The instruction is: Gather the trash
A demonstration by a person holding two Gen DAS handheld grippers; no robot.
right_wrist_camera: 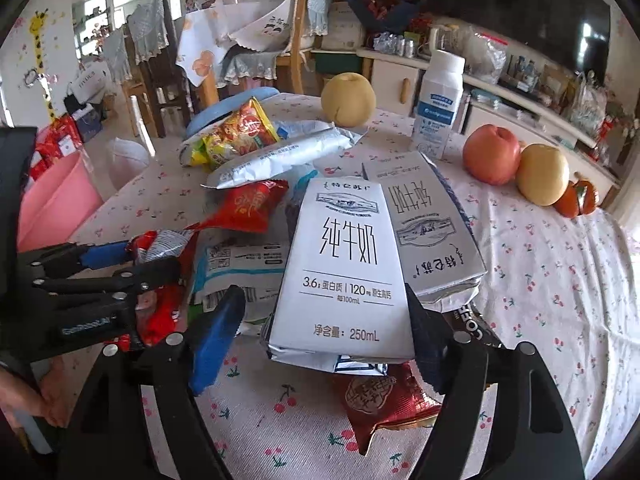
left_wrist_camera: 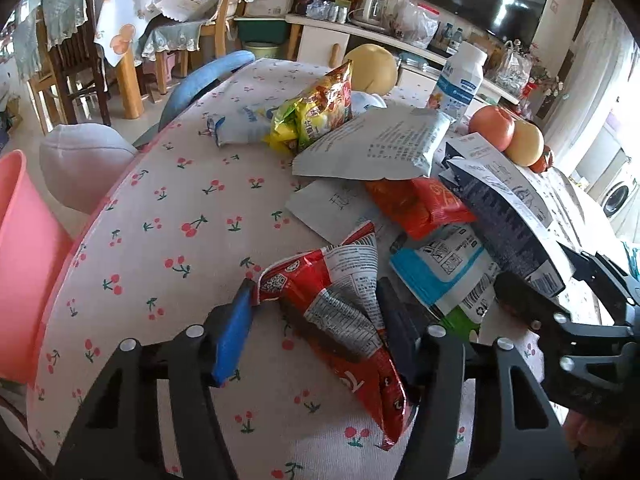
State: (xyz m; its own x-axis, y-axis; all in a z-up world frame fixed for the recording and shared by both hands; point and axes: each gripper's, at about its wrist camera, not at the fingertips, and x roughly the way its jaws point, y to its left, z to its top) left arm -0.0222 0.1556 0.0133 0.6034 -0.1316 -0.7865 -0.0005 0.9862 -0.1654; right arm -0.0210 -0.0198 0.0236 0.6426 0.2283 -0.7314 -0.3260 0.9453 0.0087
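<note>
A crumpled red snack wrapper (left_wrist_camera: 340, 304) lies on the cherry-print tablecloth (left_wrist_camera: 168, 240), and my left gripper (left_wrist_camera: 316, 292) is shut on it, its blue pad and dark pad touching the wrapper's two sides. The right wrist view shows that gripper (right_wrist_camera: 132, 262) at the left with the wrapper (right_wrist_camera: 160, 240) in its jaws. My right gripper (right_wrist_camera: 324, 300) stands open around a flattened white milk carton (right_wrist_camera: 344, 264); the dark finger (right_wrist_camera: 424, 340) touches its edge, while the blue finger (right_wrist_camera: 216, 336) stands apart from it. A second flat carton (right_wrist_camera: 432, 224) lies beside it.
More wrappers and pouches are piled mid-table: a red one (right_wrist_camera: 248, 204), a blue-white one (right_wrist_camera: 240, 268), a yellow one (right_wrist_camera: 236, 132). A white bottle (right_wrist_camera: 438, 104), an apple (right_wrist_camera: 492, 154) and pears (right_wrist_camera: 348, 98) stand behind. A pink bin (left_wrist_camera: 24, 264) sits off the table's left edge.
</note>
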